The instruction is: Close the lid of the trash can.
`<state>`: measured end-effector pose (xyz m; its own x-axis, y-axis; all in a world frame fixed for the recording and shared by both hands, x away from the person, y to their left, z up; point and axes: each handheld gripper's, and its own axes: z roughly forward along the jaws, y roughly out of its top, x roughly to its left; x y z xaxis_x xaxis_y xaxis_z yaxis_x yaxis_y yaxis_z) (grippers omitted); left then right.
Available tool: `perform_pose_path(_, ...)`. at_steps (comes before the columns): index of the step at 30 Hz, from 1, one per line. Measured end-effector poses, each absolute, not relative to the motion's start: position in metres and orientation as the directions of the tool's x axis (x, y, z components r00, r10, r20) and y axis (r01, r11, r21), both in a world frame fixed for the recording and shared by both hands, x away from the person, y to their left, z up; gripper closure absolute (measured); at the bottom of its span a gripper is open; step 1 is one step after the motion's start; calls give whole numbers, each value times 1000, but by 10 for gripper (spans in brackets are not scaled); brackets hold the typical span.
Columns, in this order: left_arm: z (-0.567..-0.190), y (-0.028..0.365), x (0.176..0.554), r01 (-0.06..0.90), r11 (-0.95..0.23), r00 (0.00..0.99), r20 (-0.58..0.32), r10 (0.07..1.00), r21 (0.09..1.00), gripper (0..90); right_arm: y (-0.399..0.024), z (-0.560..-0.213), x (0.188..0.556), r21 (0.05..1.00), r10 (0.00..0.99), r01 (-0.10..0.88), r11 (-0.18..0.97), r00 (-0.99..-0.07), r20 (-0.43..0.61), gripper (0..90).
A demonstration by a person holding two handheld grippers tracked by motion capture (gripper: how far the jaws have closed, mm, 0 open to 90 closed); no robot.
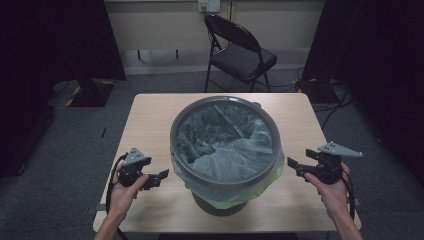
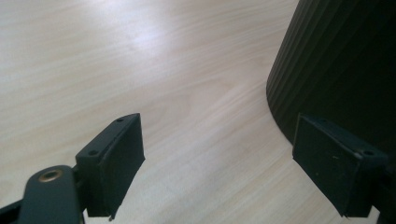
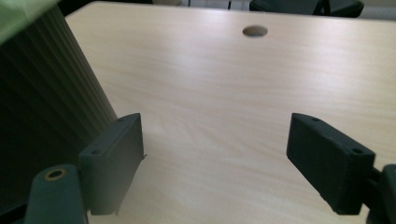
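A dark ribbed waste bin (image 1: 225, 145) stands in the middle of the table, lined with a pale green plastic bag (image 1: 225, 145) folded over its rim. My left gripper (image 1: 161, 177) is held low at the bin's left side, jaws wide apart with nothing between them. In the left gripper view the bin's ribbed wall (image 2: 336, 60) rises just beyond the right jaw. My right gripper (image 1: 292, 165) is held at the bin's right side, open and empty. The right gripper view has the bin's wall (image 3: 42, 102) beside the left jaw, with the bag's green edge (image 3: 18, 14) above.
The wooden table (image 1: 150, 115) has a round cable hole (image 3: 255, 31) near its far edge. A black folding chair (image 1: 240, 50) stands beyond the table. Bare tabletop lies on both sides of the bin.
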<state>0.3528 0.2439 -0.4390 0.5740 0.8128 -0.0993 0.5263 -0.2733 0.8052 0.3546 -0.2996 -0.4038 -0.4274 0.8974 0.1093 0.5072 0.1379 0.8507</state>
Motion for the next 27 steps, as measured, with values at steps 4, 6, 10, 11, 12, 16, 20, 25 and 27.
perform_pose_path(4,-453,245,348,549,-302,565,-79,821,779,161,-301,-416,352,836,903,529,145,-416,106,174)
perform_pose_path(6,-460,244,346,560,-320,574,-80,815,764,160,-301,-424,350,824,904,545,152,-414,107,174)
perform_pose_path(10,-471,244,343,576,-344,573,-67,817,741,160,-298,-442,349,796,903,580,173,-416,107,175)
perform_pose_path(11,-475,244,342,581,-341,569,-69,819,739,159,-298,-446,349,789,903,587,182,-418,103,175)
perform_pose_path(12,-478,244,342,586,-340,565,-70,822,736,159,-297,-450,348,782,903,594,190,-418,98,175)
perform_pose_path(16,-490,242,343,600,-371,577,-62,814,709,160,-298,-464,350,757,906,623,197,-411,102,174)
perform_pose_path(20,-495,241,343,589,-371,571,-45,819,718,158,-302,-475,352,737,912,645,201,-398,100,173)
perform_pose_path(25,-499,240,345,585,-344,554,-51,831,734,158,-306,-487,355,704,925,679,209,-371,83,174)
perform_pose_path(27,-500,240,345,574,-363,559,-28,829,734,156,-306,-488,355,700,929,679,223,-366,58,172)
